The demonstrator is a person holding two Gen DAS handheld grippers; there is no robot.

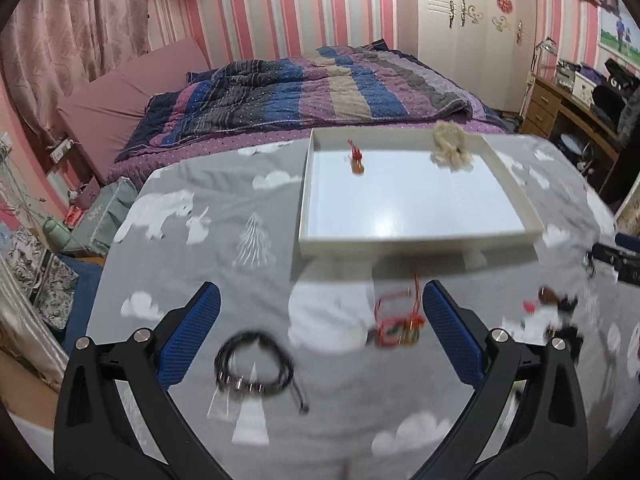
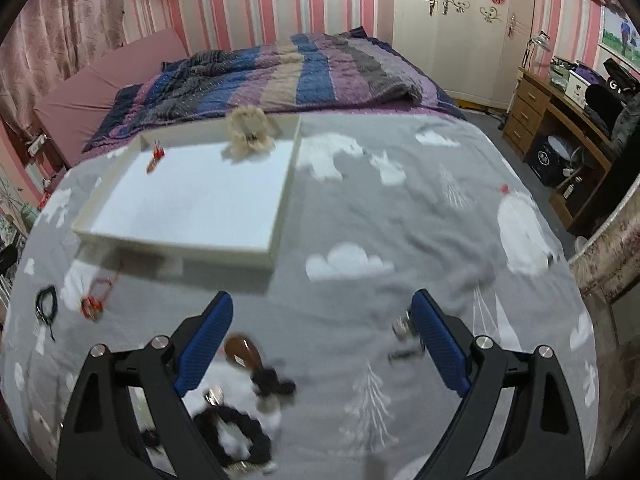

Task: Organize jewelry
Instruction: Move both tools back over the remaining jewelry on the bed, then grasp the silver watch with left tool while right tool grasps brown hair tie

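A white tray (image 1: 416, 240) lies on the grey patterned cloth; inside it sit a small red-and-amber charm (image 1: 356, 160) and a beige fluffy piece (image 1: 450, 148). My left gripper (image 1: 320, 334) stands wide open above the cloth, nothing between its blue pads. A black cord bracelet (image 1: 256, 376) lies near its left finger, a red string bracelet (image 1: 398, 320) by its right finger. My right gripper (image 2: 322, 338) is also open and empty. Below it lie a brown clip (image 2: 242, 352), a black scrunchie (image 2: 236, 432) and small metal pieces (image 2: 404, 340). The tray (image 2: 180, 248) is ahead on the left.
The cloth covers a raised surface at the foot of a bed with a striped quilt (image 1: 304, 92). Bags and clutter (image 1: 48, 248) stand on the floor at left. A wooden desk (image 2: 560, 120) stands at right. The right gripper's tip (image 1: 616, 260) shows at the left view's right edge.
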